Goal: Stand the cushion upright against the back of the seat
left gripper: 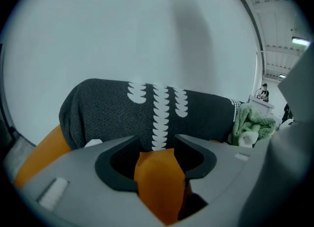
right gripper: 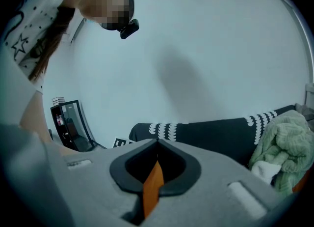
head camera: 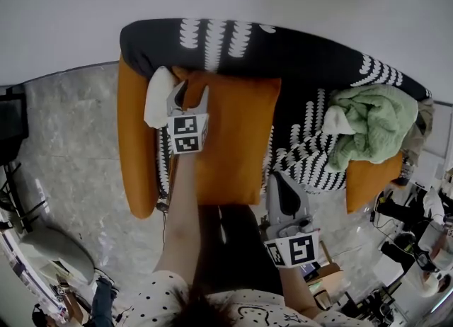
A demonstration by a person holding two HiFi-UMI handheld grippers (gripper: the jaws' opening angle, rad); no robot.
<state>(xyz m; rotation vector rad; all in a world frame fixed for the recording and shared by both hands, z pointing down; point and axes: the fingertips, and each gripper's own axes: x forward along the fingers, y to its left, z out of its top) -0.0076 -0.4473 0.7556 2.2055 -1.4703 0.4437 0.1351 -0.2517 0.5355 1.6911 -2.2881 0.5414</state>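
The left gripper [head camera: 190, 92] has let go. Its grey jaws stand wide apart in the left gripper view [left gripper: 156, 140], and a corner of the square orange fabric cushion [left gripper: 159, 182] pokes up loosely between them without being pressed. The right gripper [head camera: 281, 179] is clenched: in its own view [right gripper: 157, 143] the jaw tips meet, and a thin fold of the same cushion [right gripper: 153, 186] is nipped between them.

From the head view, the cushion [head camera: 233, 141] lies on the seat at the left end of the sofa. Its far edge is up by the backrest under the left gripper, and its near right corner is at the right gripper (how steeply it leans cannot be judged from above).

The sofa is draped in a black woven throw with white leaf-stripe print [head camera: 304, 56], which covers the back and part of the seat. A smooth orange armrest [head camera: 134, 141] shows just beside the cushion on the left. A small white cloth bundle [head camera: 159, 95] lies between that armrest and the left gripper. A crumpled pale green fleece blanket [head camera: 371, 124] is heaped at the right end, well apart from the cushion.
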